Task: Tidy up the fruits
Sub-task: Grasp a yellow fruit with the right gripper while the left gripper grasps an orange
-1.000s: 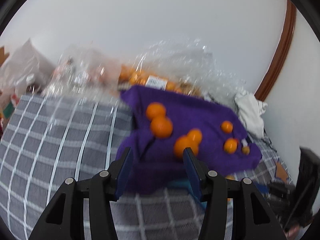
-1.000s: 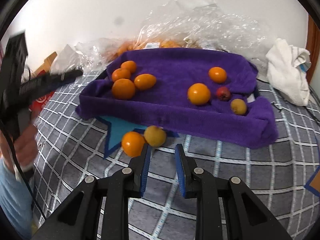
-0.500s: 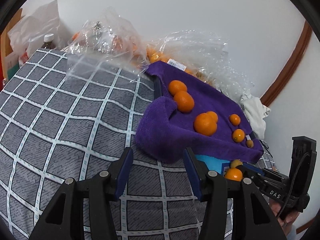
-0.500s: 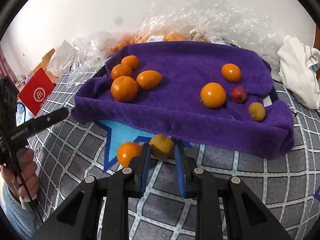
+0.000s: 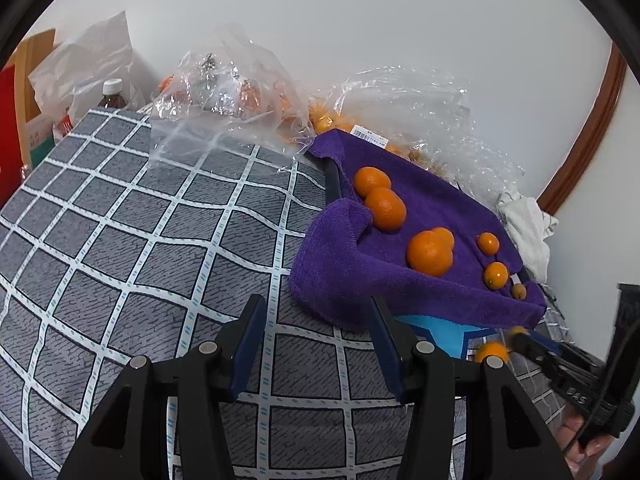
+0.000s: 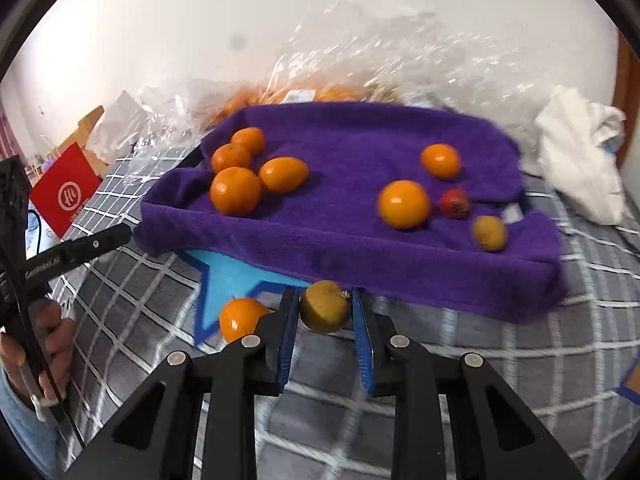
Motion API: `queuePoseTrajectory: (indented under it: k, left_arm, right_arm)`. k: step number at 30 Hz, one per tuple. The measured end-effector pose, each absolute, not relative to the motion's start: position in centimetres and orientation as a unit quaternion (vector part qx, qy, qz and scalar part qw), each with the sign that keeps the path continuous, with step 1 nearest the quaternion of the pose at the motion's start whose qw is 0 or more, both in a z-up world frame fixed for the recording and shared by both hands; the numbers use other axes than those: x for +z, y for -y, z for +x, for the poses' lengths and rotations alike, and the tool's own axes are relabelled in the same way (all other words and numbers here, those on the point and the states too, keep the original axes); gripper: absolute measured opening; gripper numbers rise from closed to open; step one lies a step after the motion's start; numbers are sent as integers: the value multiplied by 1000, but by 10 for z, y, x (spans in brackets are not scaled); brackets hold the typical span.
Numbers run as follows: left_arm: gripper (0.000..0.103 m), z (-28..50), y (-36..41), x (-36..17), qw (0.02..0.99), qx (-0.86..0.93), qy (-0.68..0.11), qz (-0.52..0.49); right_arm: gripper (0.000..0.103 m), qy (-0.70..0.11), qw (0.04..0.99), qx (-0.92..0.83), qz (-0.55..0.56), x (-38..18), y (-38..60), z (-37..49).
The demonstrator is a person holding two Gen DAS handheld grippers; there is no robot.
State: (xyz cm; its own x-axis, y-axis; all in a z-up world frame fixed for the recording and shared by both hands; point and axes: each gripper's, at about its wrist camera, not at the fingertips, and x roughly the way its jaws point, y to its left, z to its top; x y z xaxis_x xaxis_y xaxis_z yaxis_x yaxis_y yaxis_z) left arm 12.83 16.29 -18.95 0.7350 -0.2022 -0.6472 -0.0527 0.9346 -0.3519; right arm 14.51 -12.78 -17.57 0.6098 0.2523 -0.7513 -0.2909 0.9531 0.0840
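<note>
Our right gripper (image 6: 323, 300) has its fingers on either side of a yellowish-green fruit (image 6: 325, 306) on the grid-pattern cloth (image 6: 520, 360), just in front of the purple towel (image 6: 360, 236); whether the pads actually grip it, we cannot tell. An orange (image 6: 240, 318) lies just left of it on the blue star patch (image 6: 224, 276). Our left gripper (image 5: 316, 322) hovers with fingers apart and nothing between them, near the towel's corner. More oranges sit on the towel, plastic bags (image 5: 224, 92) behind
</note>
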Motion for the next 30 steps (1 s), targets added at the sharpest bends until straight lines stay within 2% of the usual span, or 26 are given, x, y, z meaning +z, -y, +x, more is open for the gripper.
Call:
queuePoseTrajectory:
  k: [6,13,18,30]
  left_arm:
    - [49,129,-149,-187,917,-62,-364,-153]
    - [48,123,-119,-181,917,-131,-361,-105]
    - [48,120,-92,-178,903,-153,-389,-98]
    - [50,134,-15,-185,880,-176,-436,-75]
  right_arm:
    - [27,-409,907,78,-61,-177,172,119]
    - [27,-420,904,78,-9,-187,202,108]
    - [27,-399,913,61,-51,-187,202,96]
    - [27,-399,914,76,16,-186,224,92]
